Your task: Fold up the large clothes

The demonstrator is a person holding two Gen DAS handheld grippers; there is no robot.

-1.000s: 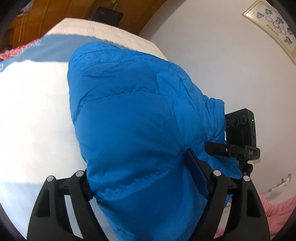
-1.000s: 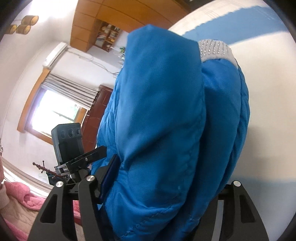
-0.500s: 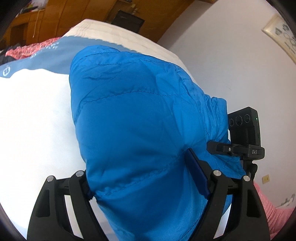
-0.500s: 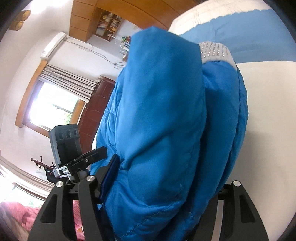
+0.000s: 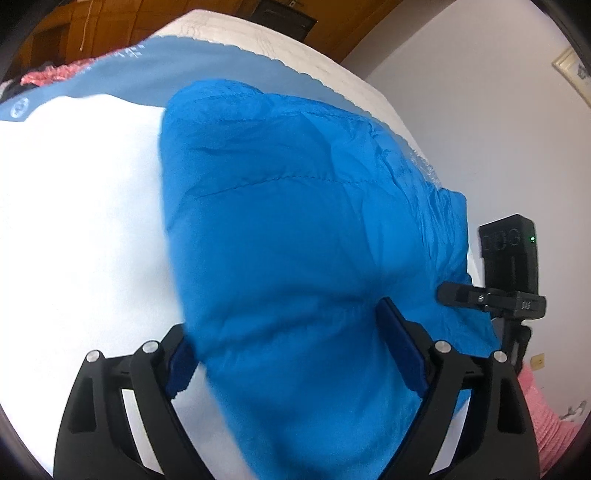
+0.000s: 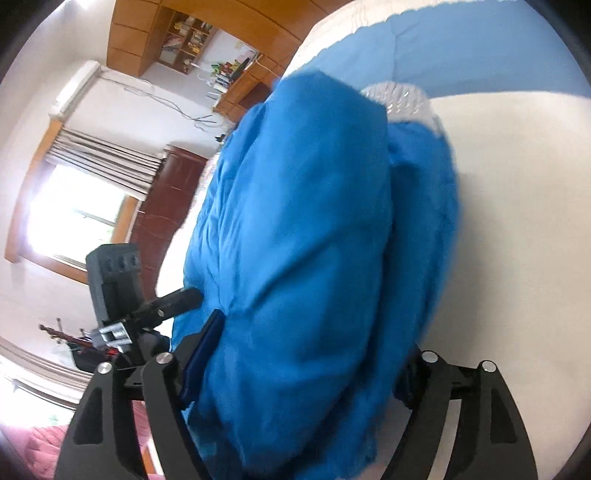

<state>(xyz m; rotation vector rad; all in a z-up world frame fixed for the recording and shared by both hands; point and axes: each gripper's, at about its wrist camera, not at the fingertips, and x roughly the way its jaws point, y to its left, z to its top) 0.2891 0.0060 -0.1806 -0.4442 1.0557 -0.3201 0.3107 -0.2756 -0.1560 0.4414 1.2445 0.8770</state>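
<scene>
A bright blue puffy jacket (image 5: 295, 221), folded into a thick bundle, fills the left wrist view and lies over the white bed cover (image 5: 74, 221). My left gripper (image 5: 291, 350) straddles its near end. The jaws are opening and the left pad (image 5: 181, 365) shows bare beside the cloth. In the right wrist view the same jacket (image 6: 314, 221) bulges between the fingers of my right gripper (image 6: 303, 365), whose jaws are also opening. A silver-grey lining patch (image 6: 399, 99) peeks out at the far end. Each view shows the other gripper's black camera block (image 5: 509, 258) (image 6: 114, 280).
The bed cover has a blue band (image 5: 147, 74) towards the far end. A pink knitted sleeve (image 5: 546, 417) shows at the lower right. Wooden cupboards (image 6: 140, 33) and a curtained window (image 6: 74, 214) stand beyond the bed, and a white wall (image 5: 480, 110) borders its right side.
Both grippers have come down and forward with the jacket, so more bed shows. Both jaws have widened. The left gripper's left pad, hidden before, is now bare.
</scene>
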